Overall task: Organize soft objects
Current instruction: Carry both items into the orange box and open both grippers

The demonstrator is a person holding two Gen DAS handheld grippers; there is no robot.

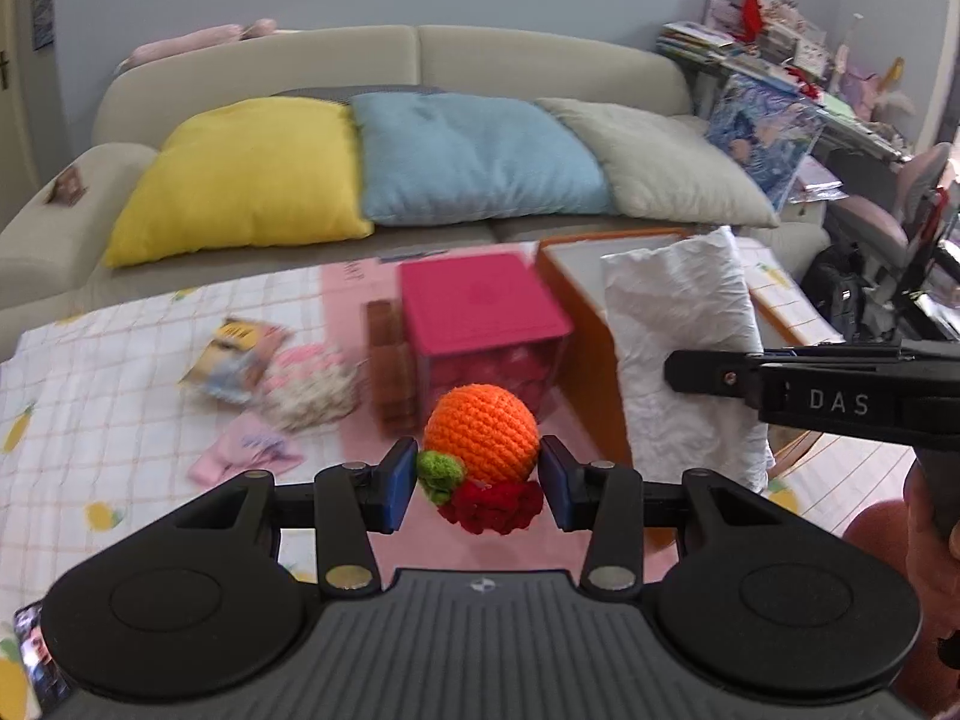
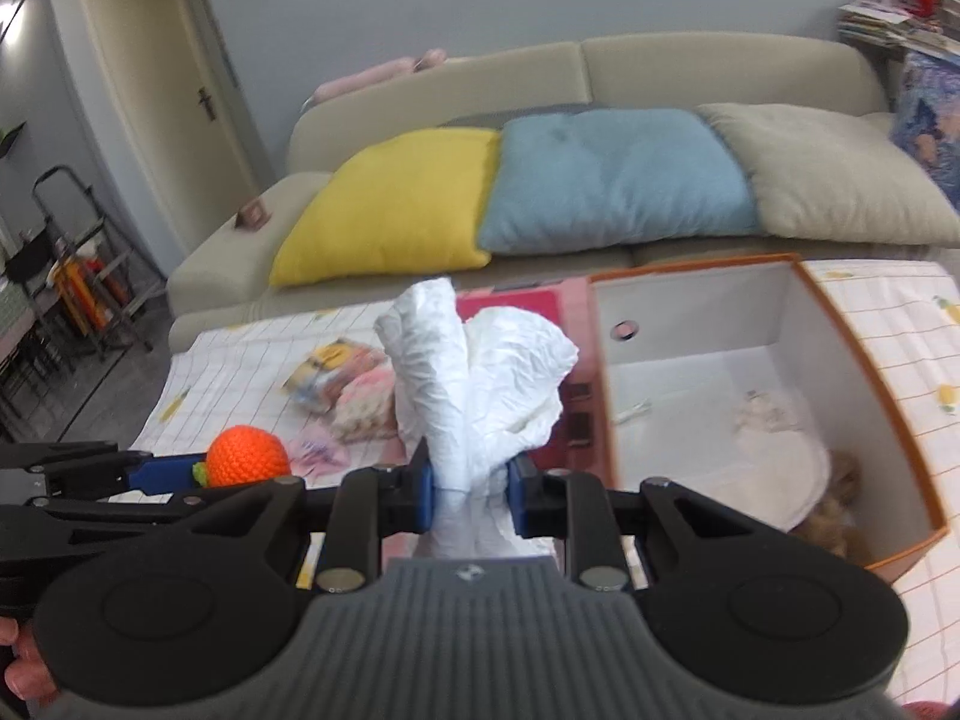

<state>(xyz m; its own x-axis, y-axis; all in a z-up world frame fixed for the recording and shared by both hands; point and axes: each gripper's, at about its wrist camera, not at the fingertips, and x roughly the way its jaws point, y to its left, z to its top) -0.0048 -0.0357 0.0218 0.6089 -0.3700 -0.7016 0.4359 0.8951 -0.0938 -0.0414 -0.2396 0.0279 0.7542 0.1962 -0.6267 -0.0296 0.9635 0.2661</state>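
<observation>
Beige sofa beyond the table's far edge carries yellow pillow, blue pillow and grey pillow side by side

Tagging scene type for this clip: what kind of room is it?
Most likely a home living room. A beige sofa with yellow, blue and grey cushions faces a table under a checked cloth, and stacked books and papers clutter a side shelf.
</observation>
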